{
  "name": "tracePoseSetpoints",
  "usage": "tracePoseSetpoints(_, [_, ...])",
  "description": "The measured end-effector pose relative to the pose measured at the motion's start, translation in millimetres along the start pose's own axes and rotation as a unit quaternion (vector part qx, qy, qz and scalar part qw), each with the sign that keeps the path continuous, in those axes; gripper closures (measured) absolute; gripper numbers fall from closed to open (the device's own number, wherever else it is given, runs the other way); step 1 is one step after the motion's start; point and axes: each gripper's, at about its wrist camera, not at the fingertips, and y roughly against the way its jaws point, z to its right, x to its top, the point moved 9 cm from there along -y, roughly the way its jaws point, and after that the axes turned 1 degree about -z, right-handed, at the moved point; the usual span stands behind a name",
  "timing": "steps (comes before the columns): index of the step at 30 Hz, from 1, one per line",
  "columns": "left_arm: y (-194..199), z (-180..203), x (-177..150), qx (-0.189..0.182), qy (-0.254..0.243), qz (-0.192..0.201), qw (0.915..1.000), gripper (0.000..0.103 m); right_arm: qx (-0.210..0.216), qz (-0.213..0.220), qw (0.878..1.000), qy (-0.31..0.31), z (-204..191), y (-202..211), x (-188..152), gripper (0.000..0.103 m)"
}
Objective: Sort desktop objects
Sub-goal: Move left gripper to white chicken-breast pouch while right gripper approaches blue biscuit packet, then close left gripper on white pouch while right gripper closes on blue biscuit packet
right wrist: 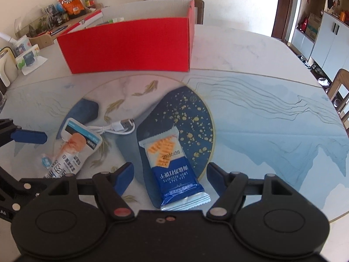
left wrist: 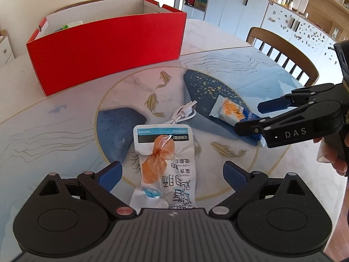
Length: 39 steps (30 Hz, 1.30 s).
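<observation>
My left gripper [left wrist: 172,172] is open, its blue pads on either side of a white snack pouch [left wrist: 162,163] with an orange picture, lying flat on the table. My right gripper [right wrist: 170,174] is open around a blue-and-white cracker packet [right wrist: 172,166], also flat on the table. The right gripper [left wrist: 253,118] shows in the left wrist view over the cracker packet [left wrist: 229,110]. The pouch [right wrist: 74,148] and one left pad [right wrist: 30,137] show in the right wrist view. A white USB cable [left wrist: 183,114] lies coiled between the two packets. A red open box [left wrist: 109,54] stands behind.
The round table [right wrist: 261,120] has a printed mat with fish and blue shapes. Wooden chairs [left wrist: 285,59] stand at the table's edge. Clutter and a snack bag [right wrist: 69,1] sit on a counter at the far left. White cabinets [left wrist: 235,8] line the back wall.
</observation>
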Motion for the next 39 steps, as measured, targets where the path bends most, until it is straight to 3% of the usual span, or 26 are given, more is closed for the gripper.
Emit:
tracePoseSetpoints(14, [-19,-3,-1,0.018,-0.015,-0.004,0.9997,0.004,-0.001,-0.008,1.0,0.014,0,-12,0,0.03])
tracePoseSetpoints(19, [-23,2,-3,0.036,-0.041,-0.003,0.9985,0.005,-0.009,-0.005,1.0,0.029,-4,-14,0,0.03])
tracePoseSetpoints(24, [-24,2,-2,0.043,-0.037,-0.005,0.9983,0.005,-0.012,-0.005,0.999,0.031,-5,-13,1,0.04])
tracePoseSetpoints(28, [-22,2,0,0.045,-0.038,-0.003,0.9983,0.013,-0.013,-0.007,0.999,0.031,-5,-12,2,0.05])
tracePoseSetpoints(32, [-17,1,4,0.041,-0.035,0.004,0.9985,0.037,-0.013,-0.007,0.999,0.032,-6,-12,1,0.058])
tracePoseSetpoints(39, [-16,-3,6,0.027,-0.017,-0.002,0.9995,0.038,-0.014,-0.01,0.999,0.031,-9,-12,2,0.065])
